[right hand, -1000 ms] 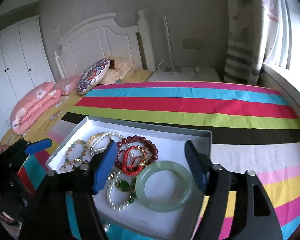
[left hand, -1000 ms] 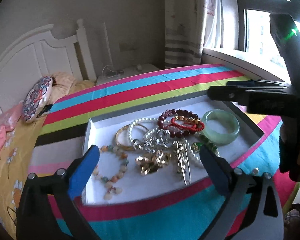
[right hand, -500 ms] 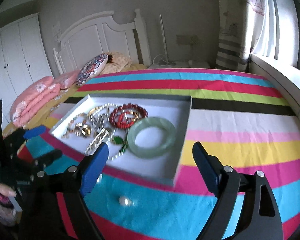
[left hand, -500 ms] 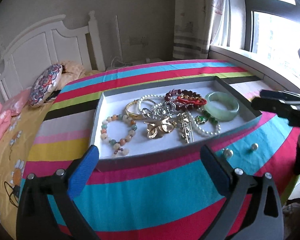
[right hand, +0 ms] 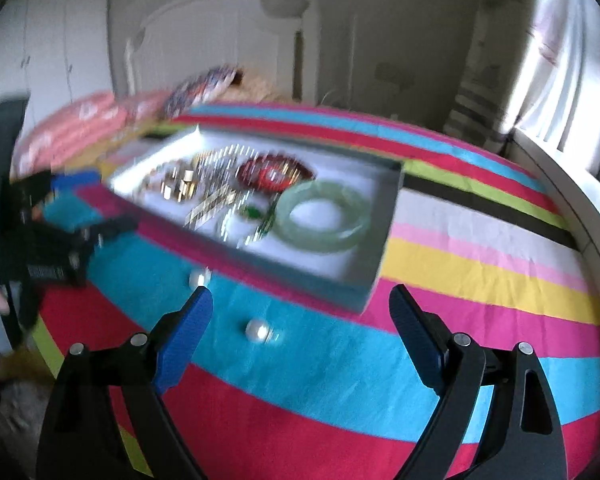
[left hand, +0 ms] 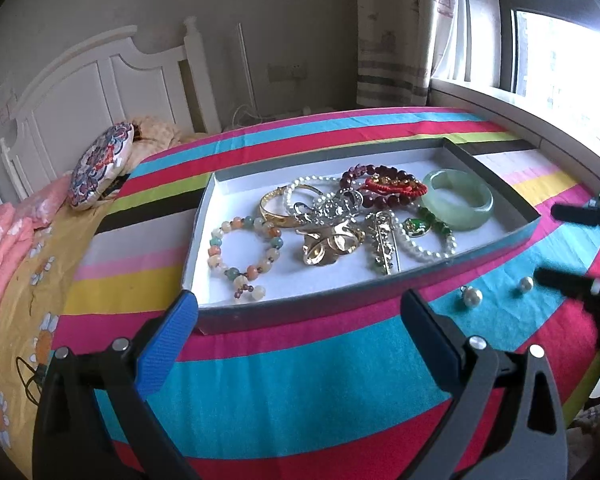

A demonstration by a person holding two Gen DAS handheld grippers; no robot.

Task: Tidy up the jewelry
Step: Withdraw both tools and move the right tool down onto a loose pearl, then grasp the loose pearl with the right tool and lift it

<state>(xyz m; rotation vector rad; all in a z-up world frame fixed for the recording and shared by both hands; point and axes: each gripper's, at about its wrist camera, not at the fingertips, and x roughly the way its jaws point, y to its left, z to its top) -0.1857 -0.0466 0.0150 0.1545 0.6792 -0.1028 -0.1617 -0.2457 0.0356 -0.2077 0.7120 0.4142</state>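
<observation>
1. The left gripper [left hand: 300, 312] has its blue-padded jaws spread wide with nothing between them, hanging over the teal and pink stripes of the bedspread [left hand: 300, 380] just short of the near wall of the jewelry box [left hand: 300, 312].
2. The right gripper [right hand: 300, 312] is likewise spread wide and empty, above the teal stripe. Its view is blurred.
3. Between the right gripper's fingers on the bedspread lies one pearl earring [right hand: 260, 331]; a second pearl earring [right hand: 199, 279] sits just beyond its left fingertip [right hand: 198, 308]. In the left wrist view both lie on the teal stripe outside the box, close to the near wall, a short way apart.
4. The box is a shallow open tray with a white floor and grey walls, lying flat on the bedspread.
5. Inside it, at the right end, a pale green jade bangle [left hand: 458, 205] lies flat. Beside it are a dark red bead bracelet [left hand: 364, 172] with a red cord bracelet [left hand: 396, 186] on top, and a pearl bracelet with a green pendant [left hand: 416, 227].
6. In the middle, touching and overlapping, lie a gold flower brooch [left hand: 332, 242], a silver rhinestone piece [left hand: 332, 206], a gold bangle [left hand: 278, 212] and a long clip [left hand: 382, 240].
7. At the left end a pastel stone bead bracelet [left hand: 242, 250] lies apart from the pile.
8. Beyond the bed stand a white headboard [left hand: 100, 92] and a patterned round cushion [left hand: 100, 164].
</observation>
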